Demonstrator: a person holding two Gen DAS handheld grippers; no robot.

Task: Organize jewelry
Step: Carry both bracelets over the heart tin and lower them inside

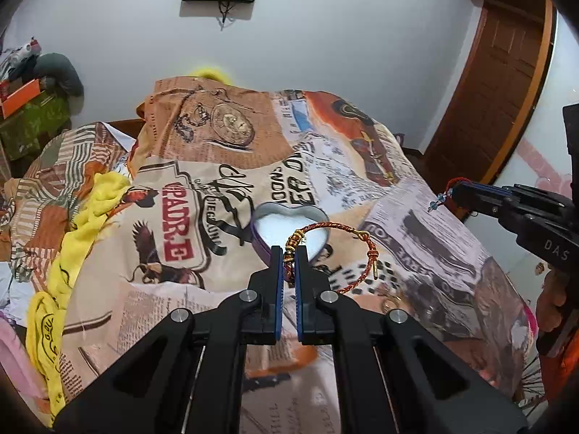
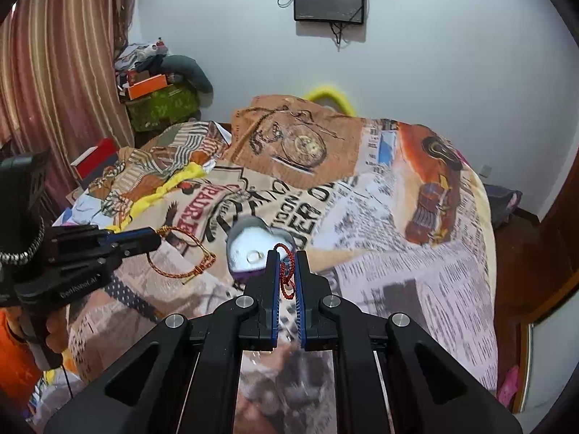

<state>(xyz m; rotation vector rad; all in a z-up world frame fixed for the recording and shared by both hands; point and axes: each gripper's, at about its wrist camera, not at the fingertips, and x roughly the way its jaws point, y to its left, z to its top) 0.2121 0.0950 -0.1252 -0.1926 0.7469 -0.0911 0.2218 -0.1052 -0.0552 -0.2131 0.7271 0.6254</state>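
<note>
A heart-shaped tin [image 1: 289,228] with a purple wall and white lining lies open on the bed; it also shows in the right wrist view [image 2: 253,249], with a small ring [image 2: 255,256] inside. My left gripper [image 1: 288,253] is shut on a red-and-gold braided bracelet [image 1: 347,249], held above the bedspread just in front of the tin; the same bracelet hangs in the right wrist view [image 2: 181,256]. My right gripper [image 2: 287,258] is shut on a thin red cord bracelet [image 2: 286,271] with blue beads, also visible in the left wrist view [image 1: 443,195].
A patterned newspaper-print bedspread [image 1: 416,224] covers the bed. Yellow cloth [image 1: 83,217] lies bunched at the left. A gold ring [image 1: 389,303] lies on the bedspread near the left gripper. Boxes and clothes [image 2: 159,97] are piled by the curtain. A wooden door [image 1: 503,83] stands right.
</note>
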